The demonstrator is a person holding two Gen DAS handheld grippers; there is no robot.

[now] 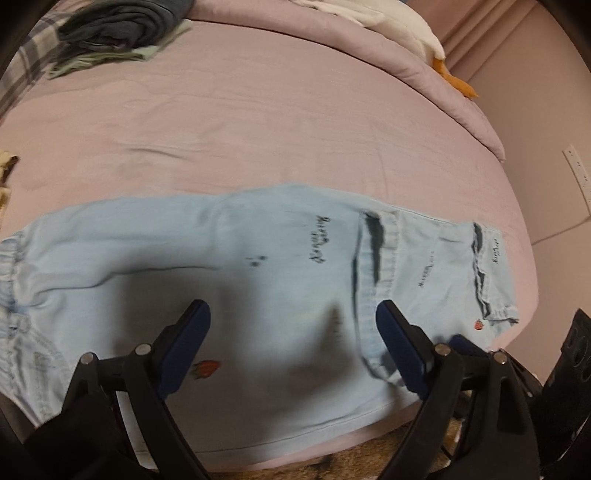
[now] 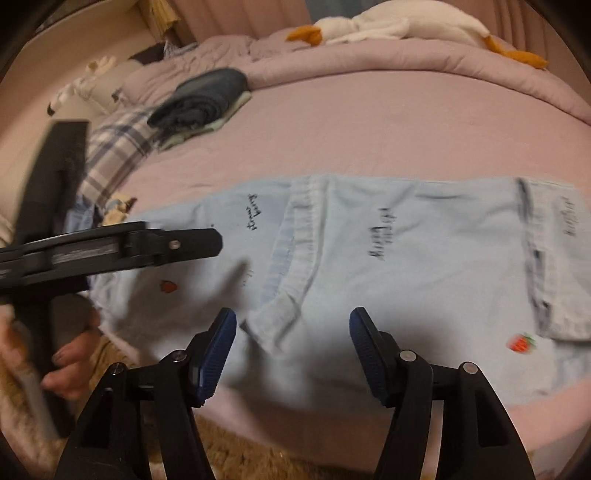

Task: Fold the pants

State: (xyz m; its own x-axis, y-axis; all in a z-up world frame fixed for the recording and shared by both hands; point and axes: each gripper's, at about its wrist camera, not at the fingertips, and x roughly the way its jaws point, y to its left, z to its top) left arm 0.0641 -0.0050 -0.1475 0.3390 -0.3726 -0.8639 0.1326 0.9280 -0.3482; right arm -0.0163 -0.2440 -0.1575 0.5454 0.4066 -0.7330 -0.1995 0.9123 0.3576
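I have the light blue pants (image 1: 258, 266) lying flat across the near part of the pink bed sheet (image 1: 277, 122), stretched side to side, with one end folded back over the rest so a hem edge (image 2: 291, 236) runs across the middle of the fabric. Dark script prints and small red strawberry motifs (image 2: 521, 342) are scattered over the cloth; the near edge of the pants sits just inside the edge of the bed.

My left gripper (image 1: 293, 325) hangs over the near middle of the pants with its jaws spread wide and nothing between the blue pads; its shadow falls on the cloth. My right gripper (image 2: 291, 334) hovers over the folded hem, jaws parted and released, no fabric pinched. From the right wrist view I see the left gripper (image 2: 207, 240) side-on at the left, with the hand (image 2: 70, 354) holding its handle.

Further back on the bed there is a stack of folded dark clothes (image 2: 201, 99), a plaid cloth (image 2: 114, 147) beside it, a rolled pink quilt (image 2: 406, 62) along the far side, and a white plush goose (image 2: 399, 26) with orange feet on top of it
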